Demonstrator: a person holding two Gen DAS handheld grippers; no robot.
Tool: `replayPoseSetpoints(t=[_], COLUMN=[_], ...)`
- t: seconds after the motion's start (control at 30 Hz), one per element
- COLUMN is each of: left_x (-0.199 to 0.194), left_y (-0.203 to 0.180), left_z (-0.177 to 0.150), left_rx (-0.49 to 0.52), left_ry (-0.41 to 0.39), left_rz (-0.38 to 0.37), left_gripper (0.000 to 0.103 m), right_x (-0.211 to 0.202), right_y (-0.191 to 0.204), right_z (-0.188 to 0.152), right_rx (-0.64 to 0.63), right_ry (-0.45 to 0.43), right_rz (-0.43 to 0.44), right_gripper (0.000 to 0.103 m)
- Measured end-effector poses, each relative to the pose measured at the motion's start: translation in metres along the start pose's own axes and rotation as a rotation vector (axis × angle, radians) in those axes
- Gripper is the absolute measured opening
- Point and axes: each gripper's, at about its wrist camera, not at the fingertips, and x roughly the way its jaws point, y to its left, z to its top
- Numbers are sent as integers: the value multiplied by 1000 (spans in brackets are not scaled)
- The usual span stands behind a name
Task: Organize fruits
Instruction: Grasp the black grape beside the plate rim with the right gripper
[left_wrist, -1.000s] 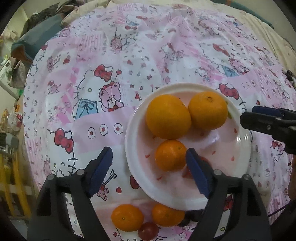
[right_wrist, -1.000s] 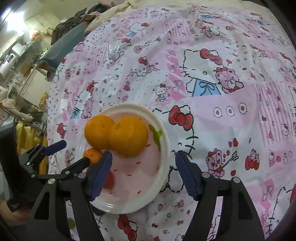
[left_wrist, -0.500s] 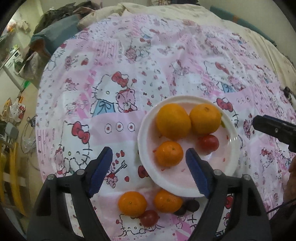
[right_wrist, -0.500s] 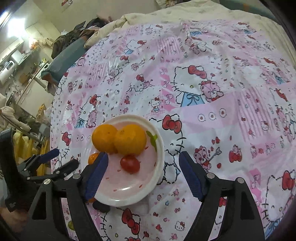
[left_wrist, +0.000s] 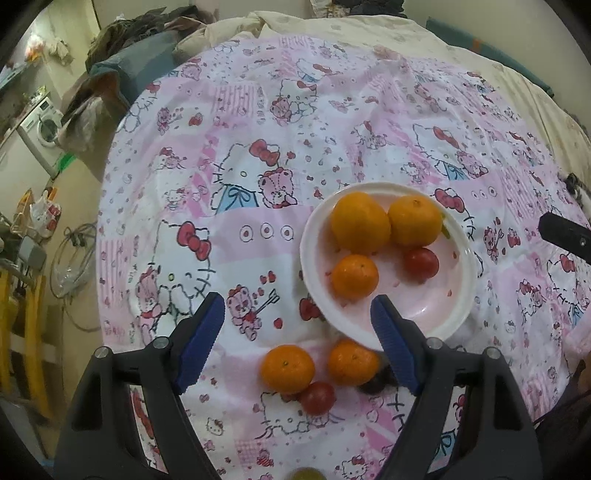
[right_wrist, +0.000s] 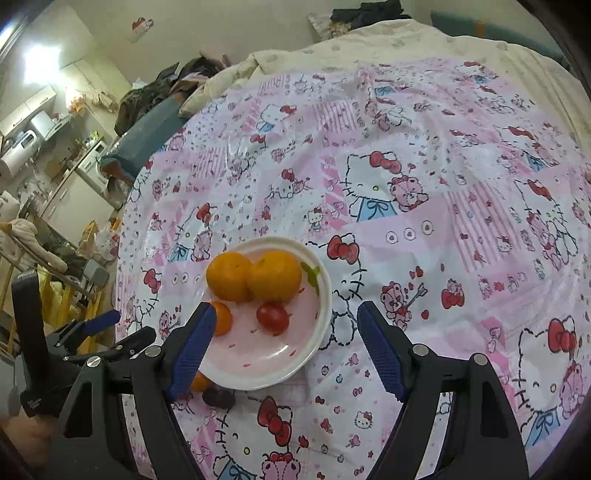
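Note:
A white plate (left_wrist: 458, 314) on the pink cartoon-print cloth holds two large oranges (left_wrist: 360, 221), a small orange (left_wrist: 354, 276) and a red tomato (left_wrist: 420, 263). Two small oranges (left_wrist: 287, 368), a red tomato (left_wrist: 317, 398) and a dark fruit (left_wrist: 373, 384) lie on the cloth in front of the plate. My left gripper (left_wrist: 297, 341) is open and empty above these loose fruits. My right gripper (right_wrist: 284, 349) is open and empty above the plate's near edge (right_wrist: 258, 384), where the tomato (right_wrist: 272, 316) also shows.
The cloth covers a round table (left_wrist: 258, 110). Bedding and clothes (right_wrist: 332, 48) lie beyond it. A yellow-green object (left_wrist: 304, 474) shows at the bottom edge. Household clutter and a washing machine (left_wrist: 42, 122) stand at the left.
Both grippers have pulled back and up from the plate. The red tomato, hidden near my left finger a second ago, now lies free on the plate.

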Motion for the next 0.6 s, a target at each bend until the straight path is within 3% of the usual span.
replayPoseSetpoints(t=[0.37, 0.6], left_x=[-28, -25], left_y=[12, 25], left_z=[-15, -29], left_rx=[-47, -128], left_ry=[7, 53], left_rz=[5, 16], left_gripper=[79, 79], right_x=[-15, -6], right_y=[3, 6], right_z=[-24, -45], right_rx=[17, 53], right_ry=[8, 68], right_rz=[20, 59], right_gripper=[81, 81])
